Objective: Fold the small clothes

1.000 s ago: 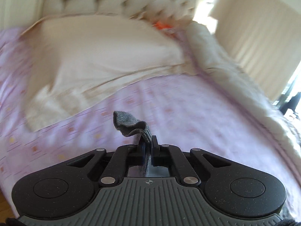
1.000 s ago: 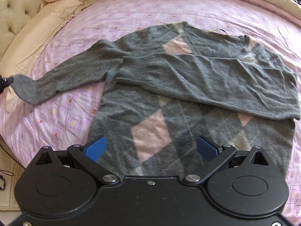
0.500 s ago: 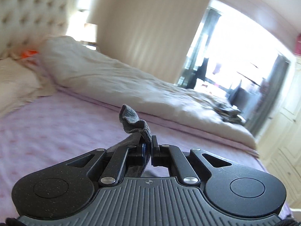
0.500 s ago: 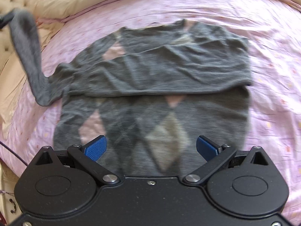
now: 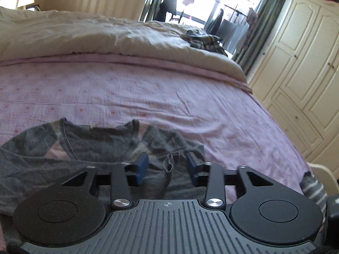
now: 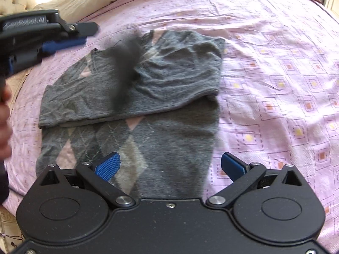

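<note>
A grey sweater with pink argyle diamonds lies on the pink bedsheet, one sleeve folded flat across its chest. The other sleeve is a blur in mid-air, dropping over the chest. My left gripper hovers at the upper left of the right wrist view, open. In the left wrist view its blue pads stand apart, with the loose sleeve cuff between them untouched and the sweater's neckline ahead. My right gripper is open just above the sweater's hem, holding nothing.
A cream duvet is bunched along the far side of the bed, with a dark pile of clothes on it. White wardrobe doors stand to the right. A striped grey garment lies at the bed's right edge. A hand is at the left.
My left gripper carried the sleeve cuff up and across over the sweater's chest, then opened and let it go. The right gripper stayed open above the hem.
</note>
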Demonstrator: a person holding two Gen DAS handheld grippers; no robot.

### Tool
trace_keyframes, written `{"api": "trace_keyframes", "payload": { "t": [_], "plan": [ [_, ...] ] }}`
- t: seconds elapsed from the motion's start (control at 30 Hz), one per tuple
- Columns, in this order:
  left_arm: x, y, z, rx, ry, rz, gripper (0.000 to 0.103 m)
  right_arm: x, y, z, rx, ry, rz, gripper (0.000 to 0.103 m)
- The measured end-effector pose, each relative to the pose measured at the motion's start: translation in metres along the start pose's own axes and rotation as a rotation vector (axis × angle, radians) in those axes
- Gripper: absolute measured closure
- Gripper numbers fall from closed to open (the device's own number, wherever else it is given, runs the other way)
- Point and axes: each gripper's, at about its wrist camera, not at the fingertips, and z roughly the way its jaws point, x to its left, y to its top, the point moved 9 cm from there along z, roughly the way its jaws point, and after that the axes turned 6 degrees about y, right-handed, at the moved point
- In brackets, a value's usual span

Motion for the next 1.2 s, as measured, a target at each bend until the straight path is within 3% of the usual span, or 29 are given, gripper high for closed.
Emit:
{"api": "trace_keyframes", "payload": {
  "t": [0.13, 0.27, 0.4, 0.6, 0.73, 0.97, 1.07, 1.13, 1.2],
  "plan": [
    [0.001, -0.019, -0.012, 0.021, 0.008, 0.09, 0.048, -0.006, 0.004, 0.005, -0.004, -0.026, 0.016, 0.001],
    [0.032, -0.042, -0.018, 0.083, 0.12, 0.126, 0.044, -0.007, 0.02, 0.007, -0.036, -0.036, 0.031, 0.002],
    [0.094, -0.075, -0.025, 0.208, 0.29, 0.033, 0.044, -0.006, 0.045, 0.018, -0.056, -0.018, 0.047, 0.023],
    [0.181, -0.12, -0.034, 0.358, 0.493, -0.163, 0.043, -0.01, 0.079, 0.042, -0.102, -0.039, 0.082, 0.032],
    [0.209, -0.141, -0.03, 0.445, 0.528, -0.232, 0.041, -0.019, 0.093, 0.059, -0.105, -0.036, 0.132, 0.033],
    [0.215, -0.143, -0.02, 0.402, 0.519, -0.242, 0.014, -0.026, 0.097, 0.083, -0.033, -0.02, 0.141, 0.035],
    [0.212, -0.143, -0.012, 0.415, 0.519, -0.222, 0.006, -0.027, 0.095, 0.088, -0.009, -0.035, 0.132, 0.054],
    [0.212, -0.145, -0.012, 0.418, 0.52, -0.224, 0.001, -0.024, 0.096, 0.086, -0.003, -0.03, 0.122, 0.086],
    [0.213, -0.145, -0.012, 0.418, 0.518, -0.226, 0.0, -0.017, 0.101, 0.082, -0.009, -0.014, 0.103, 0.092]
  ]
}}
